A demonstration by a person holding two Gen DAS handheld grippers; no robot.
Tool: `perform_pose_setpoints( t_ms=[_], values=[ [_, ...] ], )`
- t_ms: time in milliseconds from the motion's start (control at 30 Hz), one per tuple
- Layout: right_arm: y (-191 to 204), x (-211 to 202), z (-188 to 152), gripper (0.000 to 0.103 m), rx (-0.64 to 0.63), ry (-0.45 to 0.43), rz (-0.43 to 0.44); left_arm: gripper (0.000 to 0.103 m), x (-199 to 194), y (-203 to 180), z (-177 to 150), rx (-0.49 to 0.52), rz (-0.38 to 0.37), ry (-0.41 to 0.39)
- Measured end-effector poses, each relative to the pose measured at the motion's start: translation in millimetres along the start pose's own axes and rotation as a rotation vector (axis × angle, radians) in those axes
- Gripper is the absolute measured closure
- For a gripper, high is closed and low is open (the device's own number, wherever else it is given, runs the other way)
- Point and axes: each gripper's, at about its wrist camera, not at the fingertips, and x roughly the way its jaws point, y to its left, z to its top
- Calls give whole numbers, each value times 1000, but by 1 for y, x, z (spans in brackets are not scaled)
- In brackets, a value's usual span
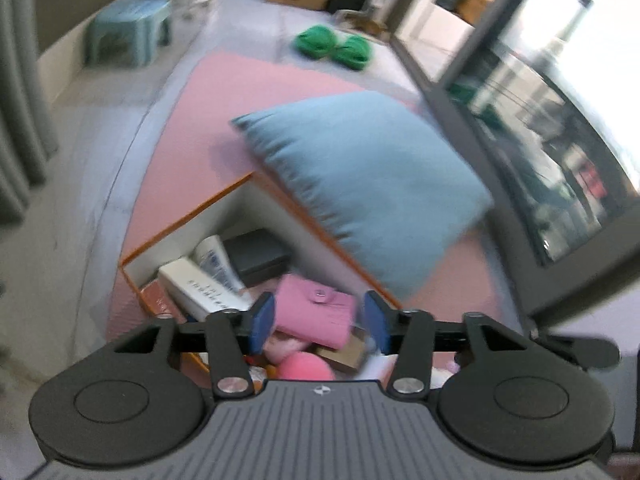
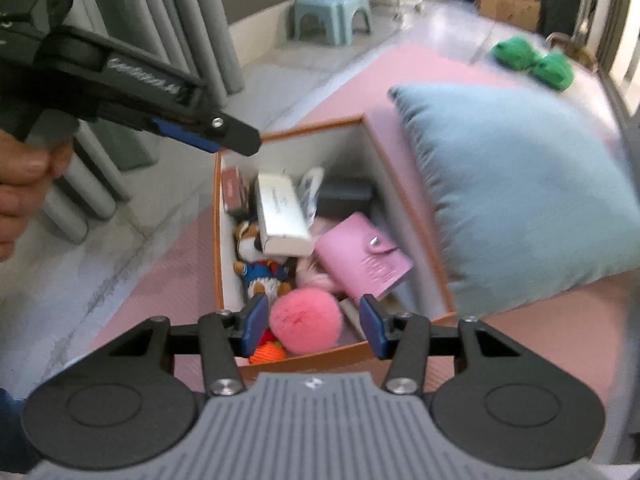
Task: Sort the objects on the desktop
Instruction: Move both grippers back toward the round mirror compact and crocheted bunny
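Note:
An orange box (image 2: 218, 240) with white inner walls stands on a pink mat, filled with small items. Inside lie a pink snap wallet (image 2: 362, 258), a pink pompom (image 2: 306, 322), a white carton (image 2: 280, 216), a plush toy (image 2: 260, 264) and a dark case (image 2: 346, 196). My right gripper (image 2: 314, 326) hangs open above the box's near end, nothing between its pads. My left gripper (image 1: 319, 324) is open too, above the wallet (image 1: 316, 312) and box rim (image 1: 180, 220), holding nothing. In the right wrist view the left gripper (image 2: 240, 142) reaches in from the upper left, held by a hand.
A large blue cushion (image 2: 520, 192) leans against the box's right side. Beyond it lie green bundles (image 2: 532, 60), a pale blue stool (image 2: 332, 12) and cardboard boxes. Grey curtains (image 2: 180, 40) hang at the left; a dark-framed glass door (image 1: 540, 140) runs along the right.

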Motion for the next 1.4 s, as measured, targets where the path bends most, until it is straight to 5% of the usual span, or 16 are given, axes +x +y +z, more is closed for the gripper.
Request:
perform_pose_setpoints(
  t_ms=[333, 533, 667, 800, 933, 1067, 1200, 1400],
  values=[
    [2, -162, 7, 43, 74, -96, -82, 35, -146, -103, -23, 227, -38, -61],
    [-6, -250, -7, 33, 284, -237, -50, 27, -198, -108, -75, 122, -27, -183],
    [-5, -260, -11, 33, 384, -282, -16, 27, -206, -97, -102, 75, 33, -175],
    [7, -244, -8, 33, 385, -288, -8, 27, -215, -93, -110, 84, 12, -126],
    [17, -229, -9, 34, 385, -268, 12, 23, -212, -99, -121, 139, 19, -103],
    [30, -235, -16, 33, 307, -277, -1, 23, -187, -104, -143, 185, -15, 6],
    [29, -243, -19, 33, 220, -272, -74, 19, -156, -112, -161, 306, -16, 65],
    [-5, -231, -24, 23, 201, -202, -193, 18, -72, -123, -169, 336, -15, 104]
  ],
)
